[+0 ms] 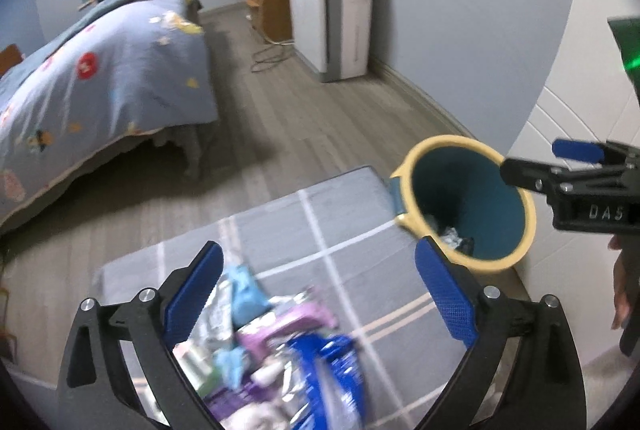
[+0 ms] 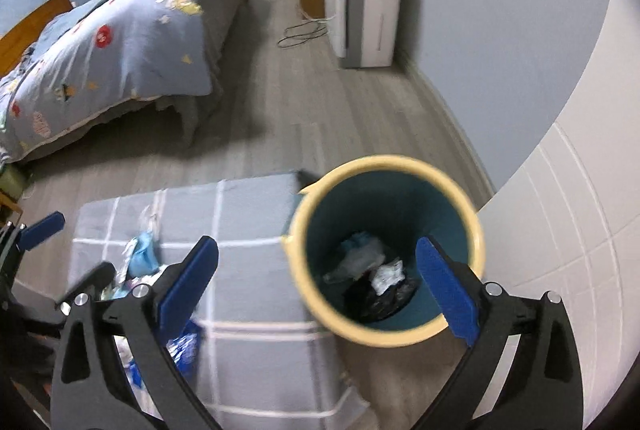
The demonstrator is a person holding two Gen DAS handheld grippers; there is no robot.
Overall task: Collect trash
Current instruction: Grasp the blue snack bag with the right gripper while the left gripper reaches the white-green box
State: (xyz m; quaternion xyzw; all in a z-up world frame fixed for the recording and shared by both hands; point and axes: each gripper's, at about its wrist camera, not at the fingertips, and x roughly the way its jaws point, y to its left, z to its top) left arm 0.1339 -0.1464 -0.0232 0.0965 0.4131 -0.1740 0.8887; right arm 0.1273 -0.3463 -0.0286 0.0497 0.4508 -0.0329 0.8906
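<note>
A pile of wrappers (image 1: 276, 354), blue, purple and light blue, lies on a grey checked cushion (image 1: 340, 230). My left gripper (image 1: 320, 294) is open and empty just above the pile. A teal bin with a yellow rim (image 2: 386, 250) stands at the cushion's right end and holds crumpled trash (image 2: 376, 282). My right gripper (image 2: 320, 282) is open and empty over the bin's near rim. It also shows in the left wrist view (image 1: 576, 165) at the bin (image 1: 468, 201). The pile shows partly in the right wrist view (image 2: 140, 250).
A bed with a blue patterned quilt (image 1: 100, 77) stands to the left. A white appliance (image 1: 332, 13) and a loose cable (image 1: 272, 55) are at the far wall. A white wall (image 2: 560, 230) is close on the right. Grey wood floor (image 2: 320, 101) lies between.
</note>
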